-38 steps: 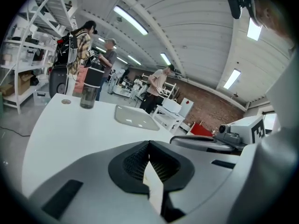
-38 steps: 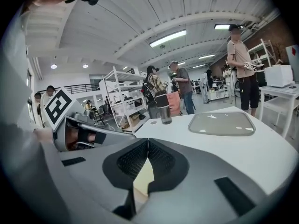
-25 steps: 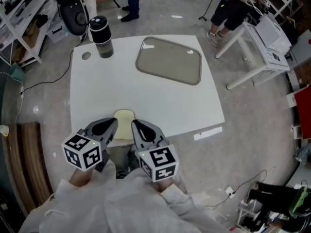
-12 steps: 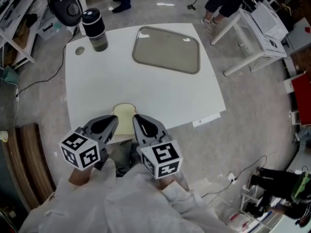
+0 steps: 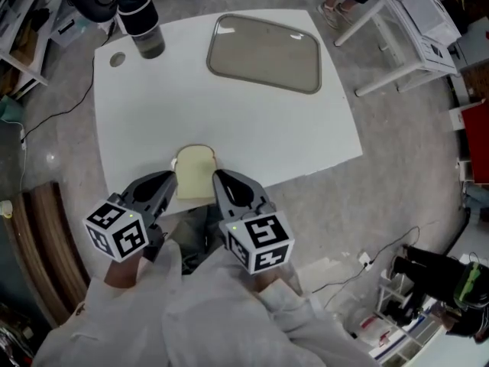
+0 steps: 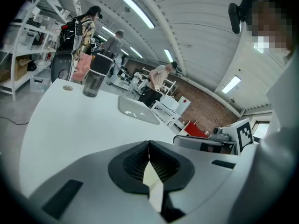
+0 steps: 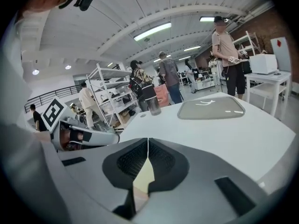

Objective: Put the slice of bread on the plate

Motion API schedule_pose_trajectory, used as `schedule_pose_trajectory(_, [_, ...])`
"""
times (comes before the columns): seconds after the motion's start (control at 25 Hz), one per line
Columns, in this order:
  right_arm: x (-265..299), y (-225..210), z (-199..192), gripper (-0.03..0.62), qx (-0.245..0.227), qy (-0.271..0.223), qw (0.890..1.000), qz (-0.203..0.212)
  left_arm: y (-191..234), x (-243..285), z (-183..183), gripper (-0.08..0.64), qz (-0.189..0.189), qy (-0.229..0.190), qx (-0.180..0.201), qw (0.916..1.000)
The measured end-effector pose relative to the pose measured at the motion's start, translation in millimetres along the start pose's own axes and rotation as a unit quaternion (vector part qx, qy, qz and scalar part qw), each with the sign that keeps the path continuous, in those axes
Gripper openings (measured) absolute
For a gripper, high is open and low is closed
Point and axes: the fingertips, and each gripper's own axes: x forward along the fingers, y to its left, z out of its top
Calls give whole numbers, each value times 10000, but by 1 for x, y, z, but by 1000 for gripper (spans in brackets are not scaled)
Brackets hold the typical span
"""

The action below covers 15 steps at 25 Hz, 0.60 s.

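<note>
- The bread slice [image 5: 194,176] lies flat at the lower centre of the head view, near the front edge of the white table [image 5: 153,113] and untouched.
- The left gripper [image 5: 168,180] sits just beside the bread's left edge and the right gripper [image 5: 219,179] just beside its right. Each gripper view shows the jaws pressed together at the tips, gripping nothing.
- The task looks barely begun, with the approach made and no pickup yet.
- Next, one claw probably has to spread, take an edge of the soft slice gently, and lift it.
- The rectangular plate [image 5: 266,52] lies empty at the upper centre, well apart from the bread, and the table between them is bare.
- A dark tumbler [image 5: 141,21] stands at the upper left beside a small round table hole [image 5: 116,60], both off the direct path.
</note>
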Motion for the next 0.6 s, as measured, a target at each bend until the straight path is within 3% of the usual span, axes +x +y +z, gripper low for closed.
schedule_pose_trajectory(0.6, [16, -29, -32, 15, 510, 355, 9980, -91, 21, 24, -23, 9, -8, 287, -453, 9986])
